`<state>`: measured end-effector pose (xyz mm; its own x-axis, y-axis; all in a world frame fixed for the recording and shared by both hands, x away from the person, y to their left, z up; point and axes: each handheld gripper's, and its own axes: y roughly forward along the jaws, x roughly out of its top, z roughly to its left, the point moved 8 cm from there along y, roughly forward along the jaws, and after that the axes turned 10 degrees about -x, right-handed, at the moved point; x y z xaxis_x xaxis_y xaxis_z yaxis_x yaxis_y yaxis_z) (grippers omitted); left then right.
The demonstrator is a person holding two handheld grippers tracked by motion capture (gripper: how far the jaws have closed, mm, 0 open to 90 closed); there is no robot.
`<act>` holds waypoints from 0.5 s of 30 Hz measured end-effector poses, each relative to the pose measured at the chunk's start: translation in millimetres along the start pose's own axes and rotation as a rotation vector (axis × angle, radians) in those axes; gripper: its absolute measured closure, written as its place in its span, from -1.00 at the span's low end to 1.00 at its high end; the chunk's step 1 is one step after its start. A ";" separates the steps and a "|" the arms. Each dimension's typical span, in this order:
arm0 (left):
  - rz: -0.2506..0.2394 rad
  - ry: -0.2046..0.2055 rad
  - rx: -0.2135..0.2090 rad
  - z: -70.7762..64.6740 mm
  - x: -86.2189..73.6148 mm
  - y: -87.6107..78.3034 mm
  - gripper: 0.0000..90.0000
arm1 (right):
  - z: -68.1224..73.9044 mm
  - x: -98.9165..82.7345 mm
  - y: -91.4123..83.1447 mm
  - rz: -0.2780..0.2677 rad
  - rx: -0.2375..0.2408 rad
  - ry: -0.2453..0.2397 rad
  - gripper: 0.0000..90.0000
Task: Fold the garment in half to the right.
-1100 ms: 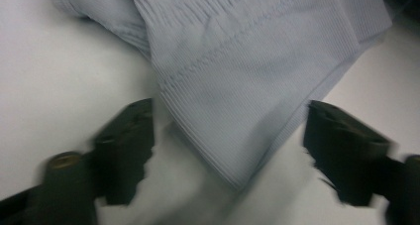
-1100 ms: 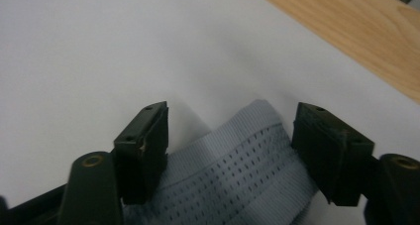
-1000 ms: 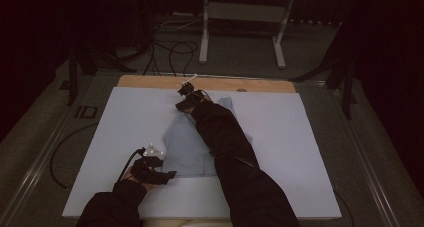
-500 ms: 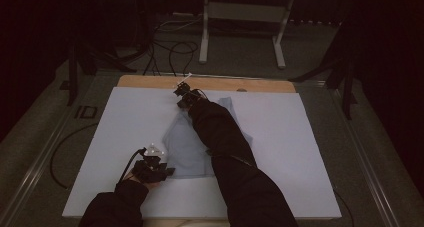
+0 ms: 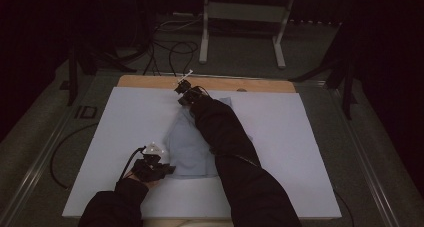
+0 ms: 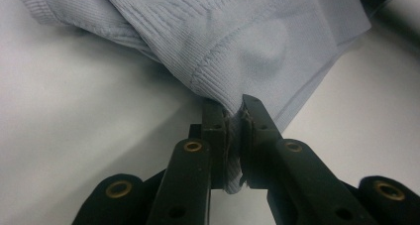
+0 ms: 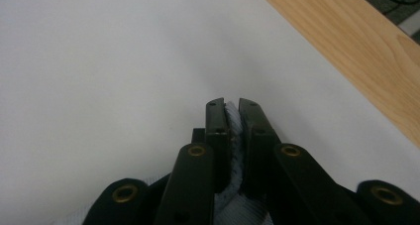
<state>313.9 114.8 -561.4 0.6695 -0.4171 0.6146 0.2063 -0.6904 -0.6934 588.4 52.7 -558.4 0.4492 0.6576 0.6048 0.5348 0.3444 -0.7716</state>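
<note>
On a wooden table (image 5: 150, 81), white sheet (image 5: 120, 127) covering most of it, pale blue ribbed garment (image 5: 187, 147) lying mid-sheet, left gripper (image 5: 161, 169) pinching its near hem, right gripper (image 5: 183, 91) clamped on its far edge near the wood strip.

Black sleeves (image 5: 235, 152) — black tools (image 6: 232, 136), brass screws (image 6: 192, 146).

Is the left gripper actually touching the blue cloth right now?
Touching. In the left gripper view, the left gripper has both jaws closed on a pinched fold of the blue cloth.
</note>
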 end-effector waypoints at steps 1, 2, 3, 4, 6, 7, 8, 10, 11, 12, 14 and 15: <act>0.001 0.000 -0.004 -0.7 0.7 -0.7 0.86 | -0.3 0.5 -1.9 -0.003 0.006 0.003 0.88; 0.001 0.000 -0.004 -0.7 0.7 -0.7 0.86 | -0.3 0.5 -1.9 -0.003 0.006 0.003 0.88; 0.001 0.003 -0.008 -1.6 2.5 -1.6 0.86 | -2.8 3.5 -10.8 -0.018 0.007 -0.003 0.88; -0.001 0.005 -0.012 -2.3 3.1 -1.8 0.86 | -4.1 4.6 -13.8 -0.024 0.002 -0.010 0.88; -0.001 0.007 -0.016 -3.4 4.2 -2.7 0.86 | -6.2 7.2 -20.1 -0.039 0.005 -0.012 0.88; -0.004 0.012 -0.018 -4.2 5.0 -3.4 0.86 | -7.4 8.2 -23.3 -0.043 0.003 -0.013 0.88; -0.003 0.014 -0.020 -5.0 5.5 -4.4 0.86 | -8.6 8.9 -26.3 -0.046 0.006 -0.013 0.88; -0.007 0.019 -0.016 -6.1 6.6 -5.5 0.86 | -9.2 10.0 -29.0 -0.051 0.007 -0.012 0.88; -0.013 0.026 -0.021 -9.0 9.1 -7.7 0.86 | -11.5 11.2 -34.7 -0.058 0.010 -0.017 0.88; -0.015 0.030 -0.018 -9.9 10.2 -9.0 0.86 | -12.2 11.7 -37.4 -0.061 0.005 -0.020 0.88; -0.016 0.035 -0.023 -11.2 11.3 -9.8 0.86 | -12.9 12.5 -42.2 -0.065 0.008 -0.022 0.88; -0.019 0.039 -0.022 -12.8 13.4 -10.8 0.86 | -13.8 12.8 -44.4 -0.065 0.003 -0.023 0.88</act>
<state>311.4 109.2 -540.8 0.6373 -0.4265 0.6419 0.2028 -0.7108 -0.6736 580.3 36.6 -513.7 0.3970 0.6487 0.6493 0.5600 0.3893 -0.7313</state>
